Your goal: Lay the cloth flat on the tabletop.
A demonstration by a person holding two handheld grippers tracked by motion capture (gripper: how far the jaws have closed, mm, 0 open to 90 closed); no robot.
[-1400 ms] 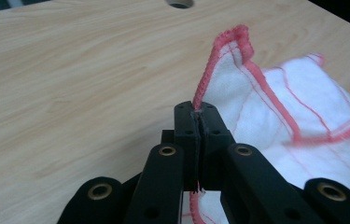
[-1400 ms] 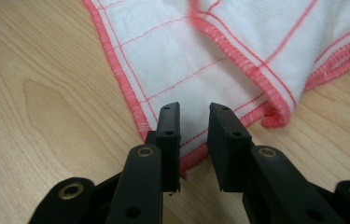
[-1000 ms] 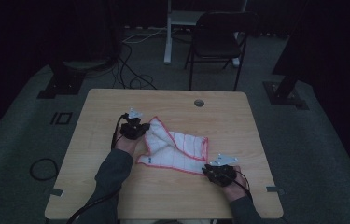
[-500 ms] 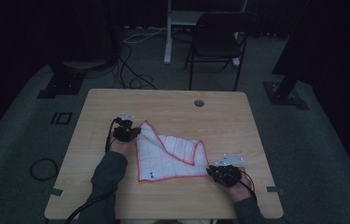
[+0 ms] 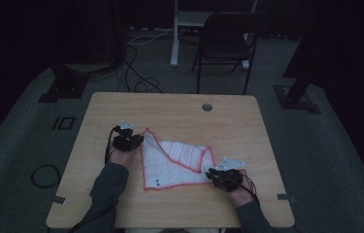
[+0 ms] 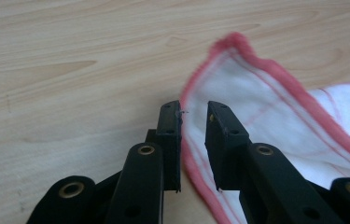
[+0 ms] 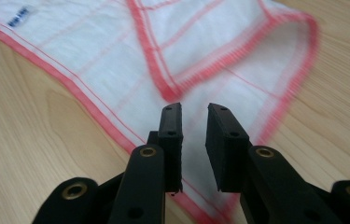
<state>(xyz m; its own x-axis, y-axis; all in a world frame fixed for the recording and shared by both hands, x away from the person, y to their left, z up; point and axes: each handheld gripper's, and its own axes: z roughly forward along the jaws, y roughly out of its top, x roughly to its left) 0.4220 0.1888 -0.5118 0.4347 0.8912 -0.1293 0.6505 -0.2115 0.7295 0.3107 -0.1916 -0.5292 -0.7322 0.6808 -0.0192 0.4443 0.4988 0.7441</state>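
Now left gripper (image 6: 193, 114) just opened, cloth (image 5: 174, 165) released

A white cloth (image 5: 177, 164) with a red-pink border and faint pink grid lines is spread flat on the wooden table. One corner is folded back over the middle, so a hemmed edge crosses the top layer. A small blue tag can be seen near the edge closest to the person.

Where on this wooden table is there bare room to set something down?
Bare: the far strip of the light wooden table around the round cable hole, and the near edge. Crowded: the middle, with the white red-edged cloth between left gripper and right gripper.
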